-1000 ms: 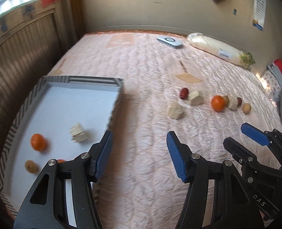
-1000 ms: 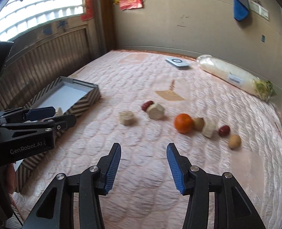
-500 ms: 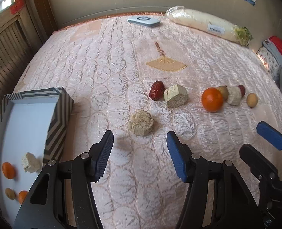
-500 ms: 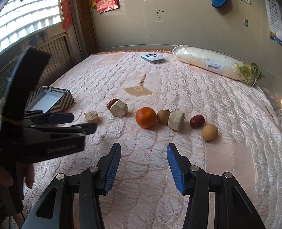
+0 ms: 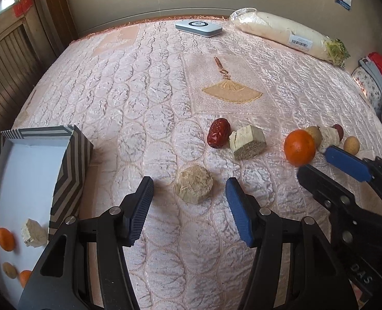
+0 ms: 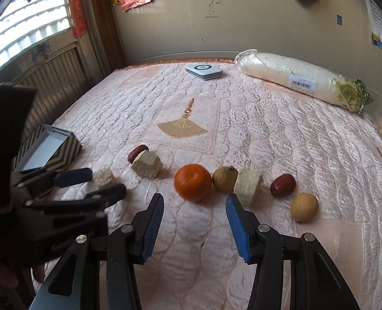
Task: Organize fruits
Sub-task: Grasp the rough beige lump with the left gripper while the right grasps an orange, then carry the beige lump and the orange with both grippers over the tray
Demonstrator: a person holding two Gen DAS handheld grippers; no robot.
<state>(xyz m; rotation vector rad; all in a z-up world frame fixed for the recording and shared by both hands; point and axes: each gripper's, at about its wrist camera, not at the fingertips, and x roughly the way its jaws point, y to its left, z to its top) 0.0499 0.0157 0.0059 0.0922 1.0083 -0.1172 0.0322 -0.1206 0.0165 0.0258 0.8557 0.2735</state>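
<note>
On the pink quilt, a round beige chunk (image 5: 194,187) lies just ahead of my open left gripper (image 5: 189,201), level with its fingertips and untouched. Beyond it are a red date (image 5: 218,136) and a pale cut chunk (image 5: 247,142). In the right wrist view my right gripper (image 6: 195,213) stands open just short of an orange (image 6: 192,182), with nothing between its pads. Right of the orange lie a brown longan (image 6: 224,178), a white chunk (image 6: 248,187), another red date (image 6: 282,185) and a second longan (image 6: 304,207). The striped box (image 5: 73,155) at left holds oranges and a chunk.
A wrapped white radish (image 6: 299,82) and a small white device (image 6: 204,70) lie at the far edge near the wall. A wooden panelled wall (image 5: 2,72) runs along the left. Bags (image 5: 376,77) sit at the right edge. My left gripper (image 6: 69,183) shows in the right wrist view.
Both grippers have swung right and lower, away from the striped box and towards the row of fruit. The beige chunk and the orange now sit close before the fingertips. Jaws unchanged.
</note>
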